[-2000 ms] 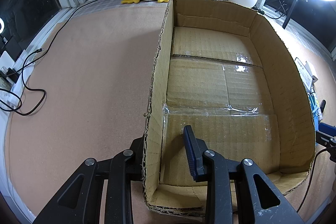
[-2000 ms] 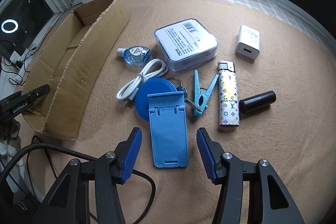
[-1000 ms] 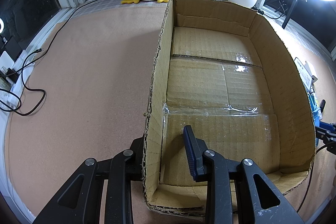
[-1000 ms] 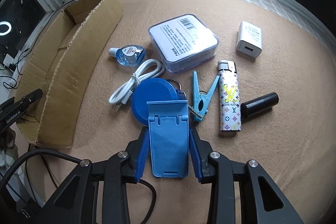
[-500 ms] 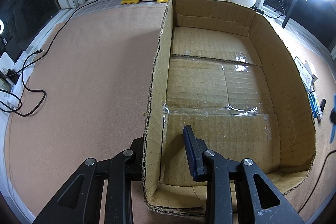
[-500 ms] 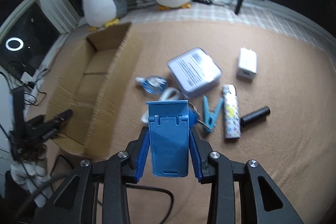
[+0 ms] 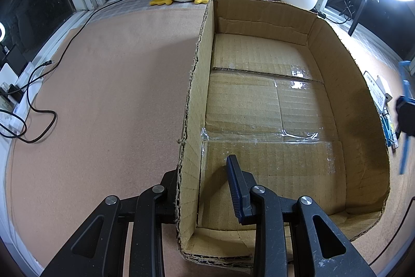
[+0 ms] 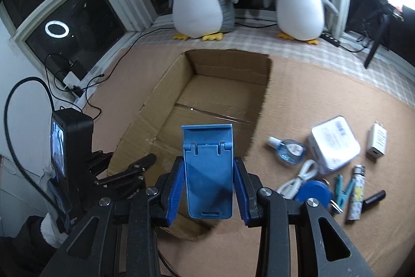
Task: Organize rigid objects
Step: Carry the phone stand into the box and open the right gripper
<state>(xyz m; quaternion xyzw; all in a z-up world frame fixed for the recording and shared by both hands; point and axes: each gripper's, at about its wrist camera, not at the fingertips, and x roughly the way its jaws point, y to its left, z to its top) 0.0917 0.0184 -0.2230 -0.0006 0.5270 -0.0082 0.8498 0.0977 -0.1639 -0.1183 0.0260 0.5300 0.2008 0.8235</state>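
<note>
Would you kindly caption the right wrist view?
Right gripper carries a blue phone stand above the cardboard box.

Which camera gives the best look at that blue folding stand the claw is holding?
The right wrist view: the blue phone stand sits centred and whole between the right claw's fingers. The left wrist view catches only a blurred blue sliver at its right edge.

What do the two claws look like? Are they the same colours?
Both match: the left claw and right claw have black angular frames with cut-out holes, silver round bolts and ribbed blue pads. A black cable loops from the left one's boxy black camera unit.
</note>
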